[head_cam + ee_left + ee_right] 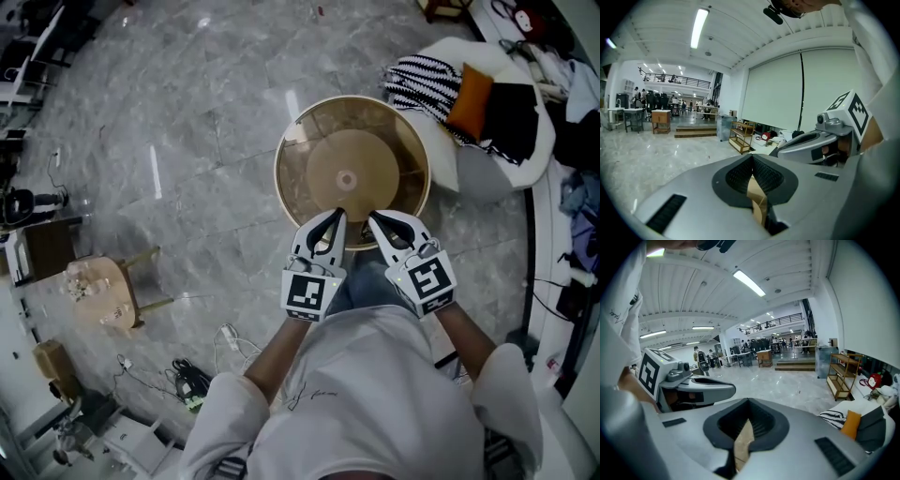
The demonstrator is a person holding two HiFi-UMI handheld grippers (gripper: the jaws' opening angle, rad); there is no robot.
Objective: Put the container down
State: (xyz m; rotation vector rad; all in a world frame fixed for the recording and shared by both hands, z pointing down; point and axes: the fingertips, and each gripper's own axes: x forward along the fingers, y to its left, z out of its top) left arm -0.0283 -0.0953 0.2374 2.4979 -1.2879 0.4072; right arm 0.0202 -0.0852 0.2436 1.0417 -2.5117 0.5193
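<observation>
Grey marble floor (187,141), open hall. Round amber container (352,169): near rim clenched between left gripper (333,225) and right gripper (380,227), evidently mid-carry. Next move likely: lower evenly onto a surface, then unclamp.

A grey marble floor (187,141) is seen from above. At the right a white padded seat (487,173) is placed, and on it a black-and-white striped cushion (422,82), an orange cushion (469,101) and a black cushion (511,117) are piled touching one another. A small wooden stool (101,292) is tipped on the floor at the left, with cables (192,380) strewn near it. A wooden shelf (740,136) is set before a wide pale blind (797,89), and a long ceiling light (699,27) is lit overhead.
</observation>
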